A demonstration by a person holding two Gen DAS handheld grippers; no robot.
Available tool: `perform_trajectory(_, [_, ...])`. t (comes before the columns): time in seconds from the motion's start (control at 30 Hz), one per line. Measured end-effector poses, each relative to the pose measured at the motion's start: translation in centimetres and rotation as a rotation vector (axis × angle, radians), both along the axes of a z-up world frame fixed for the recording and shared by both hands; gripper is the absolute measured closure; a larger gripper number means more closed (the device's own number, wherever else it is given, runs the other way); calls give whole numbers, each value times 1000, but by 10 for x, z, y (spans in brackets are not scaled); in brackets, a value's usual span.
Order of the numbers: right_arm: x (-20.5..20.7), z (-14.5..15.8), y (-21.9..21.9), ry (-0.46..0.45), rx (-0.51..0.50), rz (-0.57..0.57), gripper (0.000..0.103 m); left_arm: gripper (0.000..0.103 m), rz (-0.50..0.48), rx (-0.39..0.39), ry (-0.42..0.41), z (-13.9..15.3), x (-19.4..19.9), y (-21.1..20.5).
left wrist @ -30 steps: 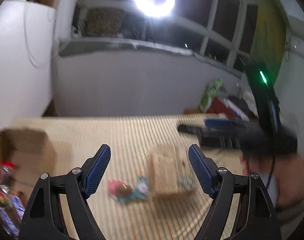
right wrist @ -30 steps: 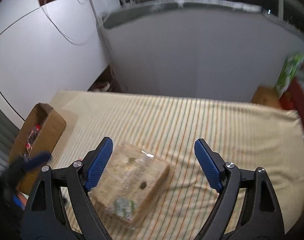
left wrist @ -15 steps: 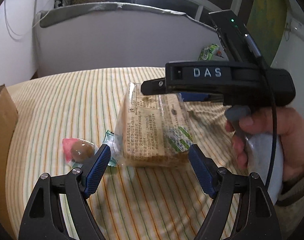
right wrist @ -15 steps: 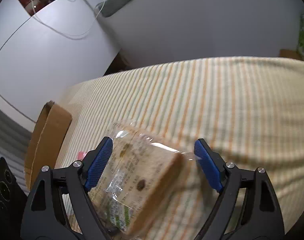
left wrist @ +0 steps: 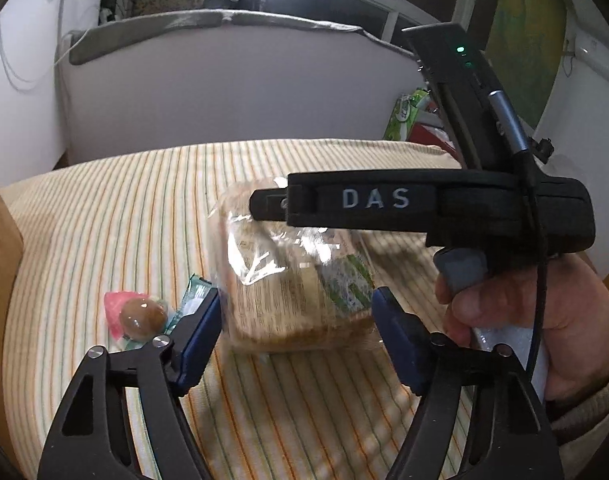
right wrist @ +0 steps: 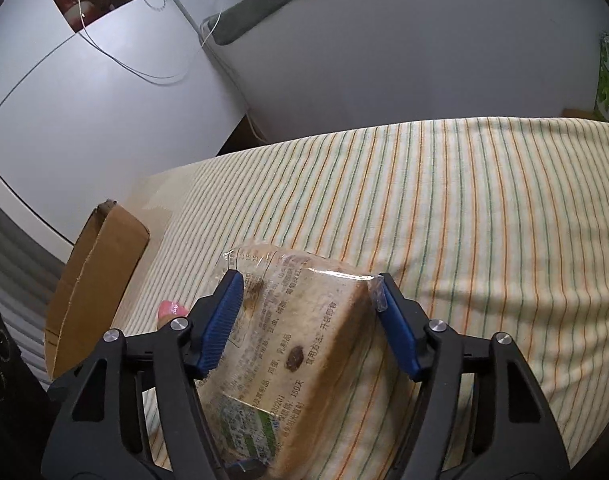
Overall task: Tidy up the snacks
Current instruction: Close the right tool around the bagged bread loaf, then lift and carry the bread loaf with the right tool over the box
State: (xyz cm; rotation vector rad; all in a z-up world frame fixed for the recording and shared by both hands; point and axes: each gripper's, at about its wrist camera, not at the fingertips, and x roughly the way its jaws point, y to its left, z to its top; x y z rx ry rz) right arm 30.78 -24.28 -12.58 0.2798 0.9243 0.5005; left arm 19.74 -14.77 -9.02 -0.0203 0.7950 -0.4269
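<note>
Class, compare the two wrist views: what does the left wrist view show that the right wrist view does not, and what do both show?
Only the left wrist view shows the right tool's body marked DAS, the hand holding it, and the whole pink-wrapped sweet.

Only the right wrist view shows the cardboard box's outer side and the printed label on the bread.

Both show the wrapped bread pack between closing blue pads on the striped cloth.

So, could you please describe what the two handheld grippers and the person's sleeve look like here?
The left gripper and the right gripper both have black skeletal arms with silver rivets and ribbed blue pads. Seen from the left wrist view, the right gripper's black body bears white "DAS" lettering, green indicator lights, a grey trigger and a thin black cable. The person's sleeve is beige ribbed knit.
</note>
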Motion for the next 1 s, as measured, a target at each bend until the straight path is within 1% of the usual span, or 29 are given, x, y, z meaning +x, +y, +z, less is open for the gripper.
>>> perform_trajectory(0.1, [-2, -1, -6, 0, 23, -10, 35, 29, -8, 15, -17, 4, -1, 4])
perform_trajectory(0.33, [-10, 2, -24, -19, 70, -47, 35, 31, -36, 41, -54, 10, -12, -7])
perform_trajectory(0.57, [-25, 17, -43, -55, 102, -84, 35, 31, -52, 52, -114, 17, -20, -17])
perform_trajectory(0.67, [-34, 29, -49, -74, 104, -96, 35, 32, -57, 48, -128, 22, -22, -23])
perform_trajectory(0.8, [-49, 56, -52, -115, 92, -102, 35, 32, -66, 39, -157, 36, -31, -27])
perform_trajectory(1.0, [-84, 115, -40, -208, 62, -103, 35, 32, -66, 18, -230, 71, -55, -23])
